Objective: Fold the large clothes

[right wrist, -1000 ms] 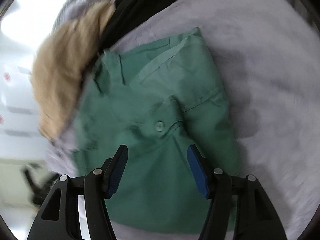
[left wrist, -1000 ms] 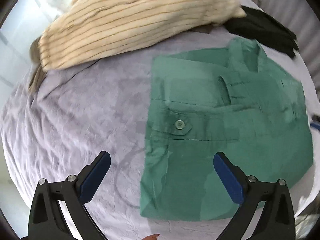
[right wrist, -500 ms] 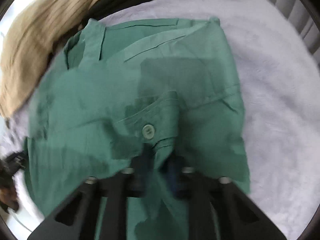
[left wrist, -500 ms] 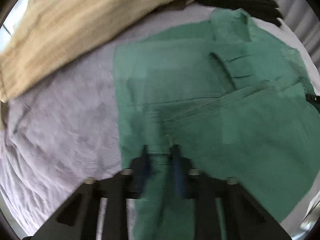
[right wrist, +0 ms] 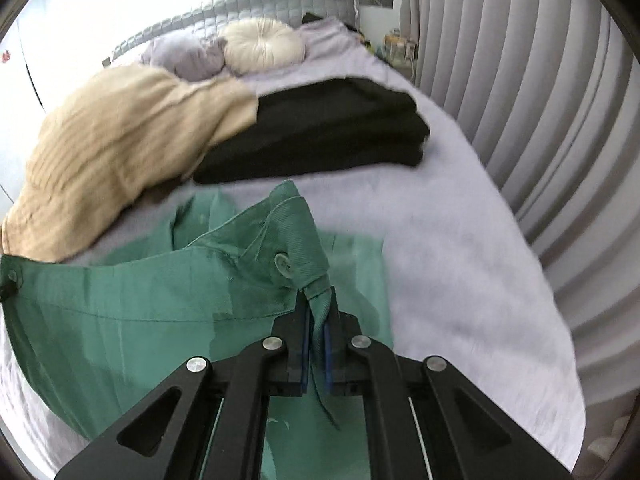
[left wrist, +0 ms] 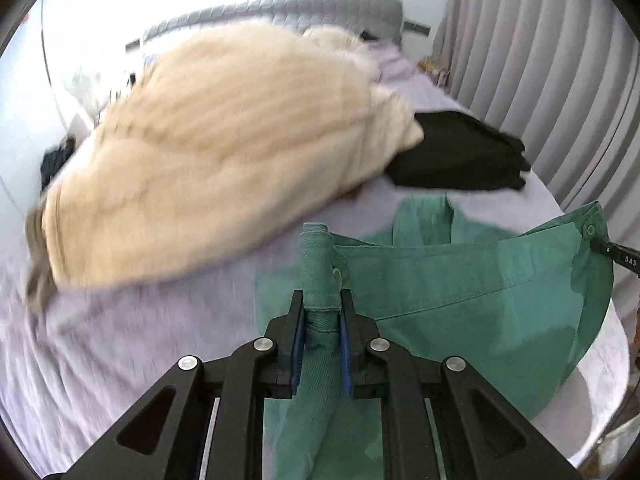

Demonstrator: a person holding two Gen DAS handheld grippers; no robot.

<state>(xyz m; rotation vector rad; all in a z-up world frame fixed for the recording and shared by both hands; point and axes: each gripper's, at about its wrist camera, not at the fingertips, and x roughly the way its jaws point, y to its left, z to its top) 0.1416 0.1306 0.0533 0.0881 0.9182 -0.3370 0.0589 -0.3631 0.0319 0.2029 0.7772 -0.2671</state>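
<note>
A green button-up shirt [left wrist: 460, 300] lies partly folded on the lavender bed; it also shows in the right wrist view [right wrist: 132, 312]. My left gripper [left wrist: 322, 304] is shut on a bunched cuffed edge of the shirt at its left side and holds it lifted. My right gripper [right wrist: 318, 312] is shut on the shirt's right edge beside a green button [right wrist: 283, 263], also lifted. The fabric hangs stretched between the two grippers above the bed. The other gripper's tip shows at the far right of the left wrist view [left wrist: 620, 254].
A cream striped garment [left wrist: 224, 168] lies heaped at the back left. A folded black garment [right wrist: 320, 132] lies behind the shirt. Pillows [right wrist: 260, 46] and a grey headboard [right wrist: 280, 0] are at the far end. Grey curtains [right wrist: 540, 100] hang on the right.
Both grippers went from open above the flat shirt to shut on its lower side edges, then lifted the fabric up off the bed; the views now look toward the headboard.
</note>
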